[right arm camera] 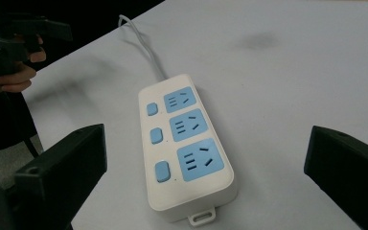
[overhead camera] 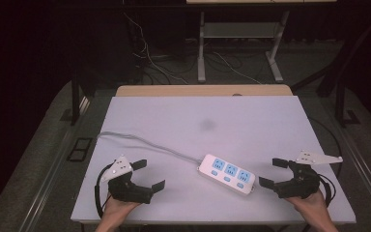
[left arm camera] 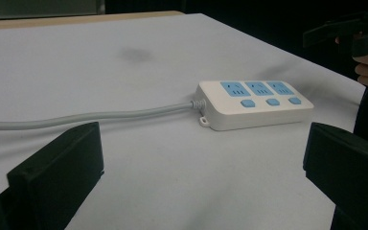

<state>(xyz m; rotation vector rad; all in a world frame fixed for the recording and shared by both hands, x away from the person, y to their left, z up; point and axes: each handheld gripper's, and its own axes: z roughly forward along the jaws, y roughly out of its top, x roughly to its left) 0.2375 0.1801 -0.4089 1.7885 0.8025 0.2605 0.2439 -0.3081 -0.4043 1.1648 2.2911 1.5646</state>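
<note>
At the near edge of the table (overhead camera: 174, 116), the person's two hands each hold a gripper. The left gripper (overhead camera: 149, 174) sits at the near left with its jaws spread wide apart and nothing between them; the right gripper (overhead camera: 273, 172) sits at the near right, jaws likewise wide apart and empty, its near jaw tip just beside the end of the power strip (overhead camera: 227, 174). The strip — white, with three blue sockets and three blue buttons — lies flat between the two grippers, angled across the table. Its grey cord (overhead camera: 145, 141) runs from the strip's left end away toward the table's left edge. Farther off, a faint dark smudge (overhead camera: 206, 124) marks the table's middle.
</note>
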